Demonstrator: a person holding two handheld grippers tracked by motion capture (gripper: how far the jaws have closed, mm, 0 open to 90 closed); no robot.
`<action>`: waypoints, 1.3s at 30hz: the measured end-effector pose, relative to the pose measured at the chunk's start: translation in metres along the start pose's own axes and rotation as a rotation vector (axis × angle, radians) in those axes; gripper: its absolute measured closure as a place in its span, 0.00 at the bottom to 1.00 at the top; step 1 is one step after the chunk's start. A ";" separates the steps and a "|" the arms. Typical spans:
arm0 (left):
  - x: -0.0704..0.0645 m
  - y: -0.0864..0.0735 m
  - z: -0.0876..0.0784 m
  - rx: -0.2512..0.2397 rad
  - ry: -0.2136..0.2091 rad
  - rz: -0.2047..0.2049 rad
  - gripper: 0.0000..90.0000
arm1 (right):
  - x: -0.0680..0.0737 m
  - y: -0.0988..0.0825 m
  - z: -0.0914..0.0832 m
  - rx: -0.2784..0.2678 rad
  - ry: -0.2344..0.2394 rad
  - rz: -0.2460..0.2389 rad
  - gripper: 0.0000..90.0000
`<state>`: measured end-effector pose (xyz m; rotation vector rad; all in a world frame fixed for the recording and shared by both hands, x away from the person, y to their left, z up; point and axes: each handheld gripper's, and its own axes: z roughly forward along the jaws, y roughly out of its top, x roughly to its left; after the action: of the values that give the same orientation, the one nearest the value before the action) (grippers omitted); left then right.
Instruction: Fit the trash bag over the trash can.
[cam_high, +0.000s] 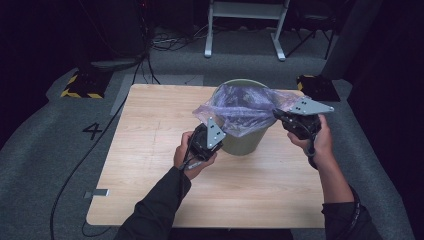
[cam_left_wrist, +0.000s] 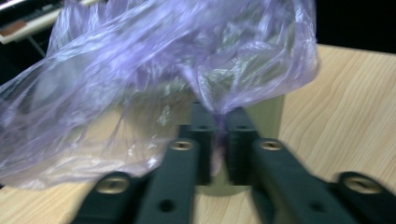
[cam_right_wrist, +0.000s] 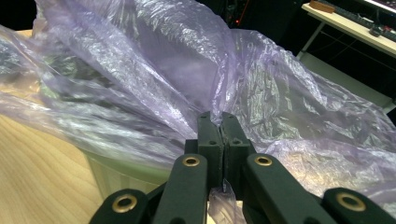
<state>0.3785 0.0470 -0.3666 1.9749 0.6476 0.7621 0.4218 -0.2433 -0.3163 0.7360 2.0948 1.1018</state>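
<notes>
Work in hand: fitting a thin, crinkled, see-through purple plastic bag (cam_high: 245, 107) into a round olive-green plastic bin (cam_high: 243, 137) that stands upright on the pale wooden worktop (cam_high: 150, 165).
Done so far: the bag sits in and over the bin's mouth, with its film spread across the opening and hanging past the rim toward the person; both edges are gripped.
Left to do: judging from the loose billow, the bag's mouth is not yet folded down around the whole rim, and the film looks bunched rather than pushed down inside; it would need stretching over the rim and smoothing.
Left gripper (cam_high: 218, 131): its fingers (cam_left_wrist: 204, 126) are clenched on a gathered pinch of the purple film, at the near left side of the bin, just in front of its wall.
Right gripper (cam_high: 276, 114): its fingers (cam_right_wrist: 208, 133) are clenched on the bag's edge at the bin's right rim, with film caught between them and trailing down behind.
Bin contents: the bag's film only, as far as can be seen; the bottom is hidden by the plastic.
Bag contents: nothing visible through the film; it looks empty.
Bin's place: toward the far middle of the worktop, between the two grippers.
</notes>
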 end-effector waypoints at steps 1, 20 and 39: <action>0.000 -0.002 0.000 0.001 -0.006 0.008 0.99 | 0.000 0.000 0.000 -0.001 -0.001 0.002 0.99; 0.010 -0.043 -0.012 0.078 -0.203 0.126 0.55 | -0.011 0.002 0.000 -0.036 -0.092 0.054 1.00; 0.055 0.003 -0.026 -0.038 -0.164 0.073 0.25 | -0.006 0.010 -0.005 -0.040 -0.076 0.041 0.95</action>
<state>0.3970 0.0980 -0.3390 2.0104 0.4632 0.6433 0.4234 -0.2453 -0.3037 0.7922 1.9964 1.1176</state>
